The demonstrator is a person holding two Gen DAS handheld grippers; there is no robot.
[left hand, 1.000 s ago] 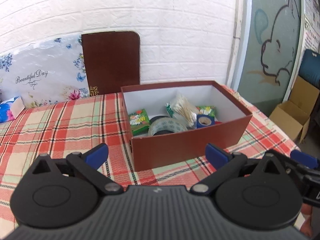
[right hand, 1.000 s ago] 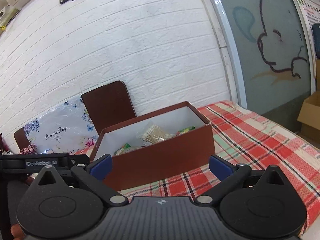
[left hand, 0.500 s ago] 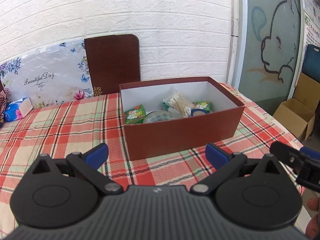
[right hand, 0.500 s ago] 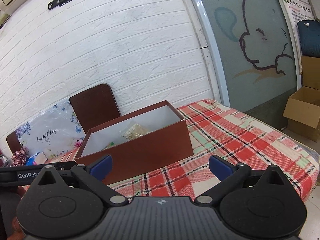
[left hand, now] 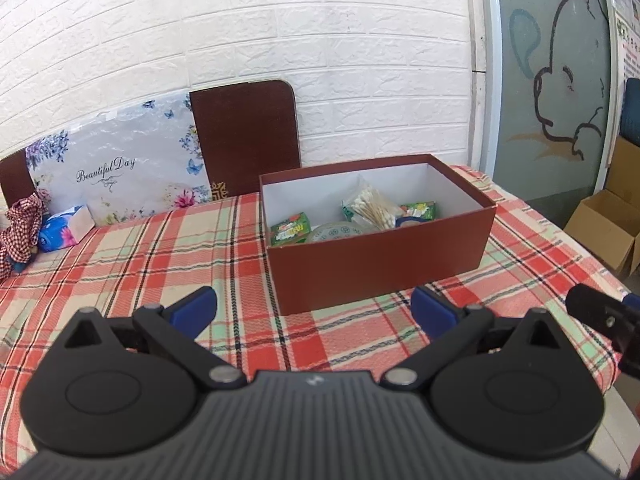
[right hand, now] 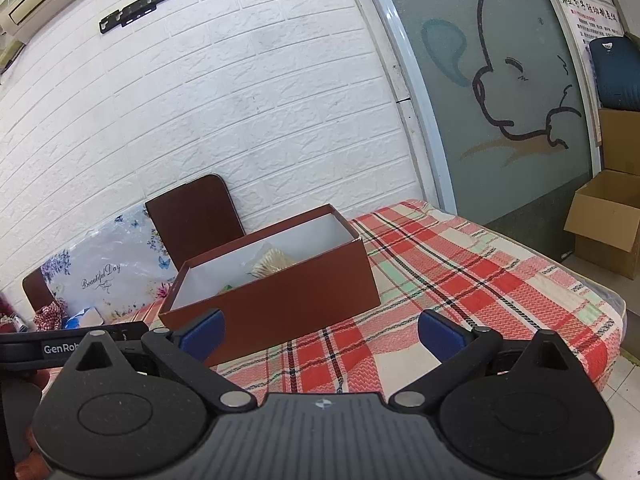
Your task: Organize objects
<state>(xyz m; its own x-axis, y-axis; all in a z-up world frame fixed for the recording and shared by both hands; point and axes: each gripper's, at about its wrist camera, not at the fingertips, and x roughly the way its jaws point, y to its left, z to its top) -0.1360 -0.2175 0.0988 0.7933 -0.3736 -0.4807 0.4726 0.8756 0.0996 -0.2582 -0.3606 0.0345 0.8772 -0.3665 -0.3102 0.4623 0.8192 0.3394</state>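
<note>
Both grippers have drawn back from the box (left hand: 380, 256) since a second ago, so it sits smaller and farther up in each view, with more plaid cloth (left hand: 152, 256) showing in front of it. Left gripper (left hand: 314, 306) stands wide with nothing between its blue pads (left hand: 196, 306); it hangs over the near edge of the bench (left hand: 100, 280), centre bottom of the frame. Right gripper (right hand: 322, 332) is likewise wide and empty, low in its own frame, and its tip also shows at the right edge of the left view.

In the left view the box is right of centre, open-topped, brown outside and white inside. Within it lie a bag of cotton swabs (left hand: 374, 208), a green packet (left hand: 290, 232) at the left end, a second green packet (left hand: 418, 210) at the right, and a tape roll (left hand: 340, 232) between them near the front wall. In the right view the box (right hand: 280, 292) is at centre left and only the swabs (right hand: 272, 260) show clearly over its rim.

Upper left in the left view, a floral board (left hand: 116, 176) and a brown panel (left hand: 244, 136) lean against the white brick wall. A tissue pack (left hand: 66, 230) and a checked rag (left hand: 20, 232) lie at the far left. Cardboard cartons (right hand: 606, 224) stand on the floor at right.
</note>
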